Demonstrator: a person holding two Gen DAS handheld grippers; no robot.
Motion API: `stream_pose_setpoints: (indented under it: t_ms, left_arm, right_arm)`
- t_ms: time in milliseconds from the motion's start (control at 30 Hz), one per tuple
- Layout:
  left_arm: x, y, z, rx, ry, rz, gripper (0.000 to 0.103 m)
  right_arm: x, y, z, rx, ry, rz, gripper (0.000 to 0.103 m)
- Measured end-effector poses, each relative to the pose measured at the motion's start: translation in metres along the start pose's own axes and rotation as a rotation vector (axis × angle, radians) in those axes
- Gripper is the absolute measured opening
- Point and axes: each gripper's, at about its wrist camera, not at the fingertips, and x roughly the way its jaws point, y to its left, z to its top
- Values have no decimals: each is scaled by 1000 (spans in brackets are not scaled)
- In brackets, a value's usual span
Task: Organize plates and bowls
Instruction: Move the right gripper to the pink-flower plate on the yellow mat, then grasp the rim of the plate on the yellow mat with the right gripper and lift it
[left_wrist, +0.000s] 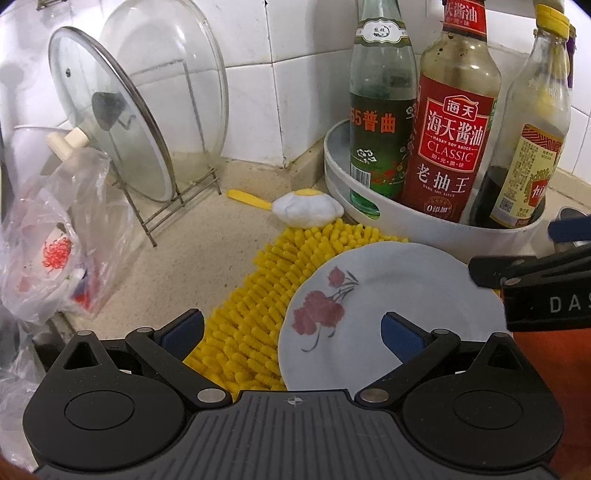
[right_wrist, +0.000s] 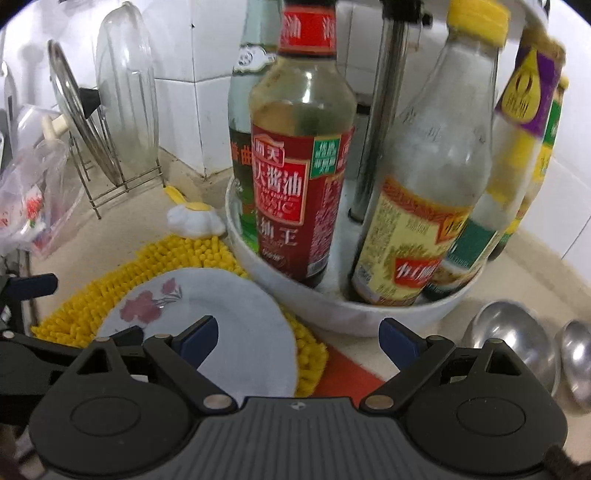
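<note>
Plate (left_wrist: 388, 310) with a flower print lies on the yellow mat (left_wrist: 251, 314), just ahead of both claws; left claw (left_wrist: 291, 334) and right claw (right_wrist: 297, 338) gape empty, likely lining up to lift it.

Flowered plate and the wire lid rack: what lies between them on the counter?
In the left wrist view, the yellow chenille mat sticks out from under the flowered plate; beyond its edge the counter is bare up to the wire lid rack.

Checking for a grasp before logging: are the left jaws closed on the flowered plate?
No, the left gripper stands open, its jaws spread apart above the flowered plate, gripping nothing.
</note>
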Motion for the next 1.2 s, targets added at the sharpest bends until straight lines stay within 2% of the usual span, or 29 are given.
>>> stream_pose_setpoints:
  t_ms: [100,433,633,733,900,1033,1200]
  left_arm:
    - [2,3,1,2,-3,-7,103]
    - [16,9,-2,24,27,0,103]
    - [27,13,-2,30,54,-4,103]
    - [33,12,-2,35,72,-24,103]
    - [40,5,-3,54,91,-80,103]
    - [45,6,-5,35,71,-131,101]
    - [58,17,-2,-28,106,-214,103]
  right_arm:
    - [7,-3,0,54,43,22,91]
    - [25,1,1,58,110,1,90]
    - [35,-5,0,88,147,51,90]
    - [41,-7,-4,99,173,80,86]
    - [50,-14,-10,133,228,132,67]
    - [53,-18,-10,153,230,154,66]
    - [55,-22,-10,179,240,196,64]
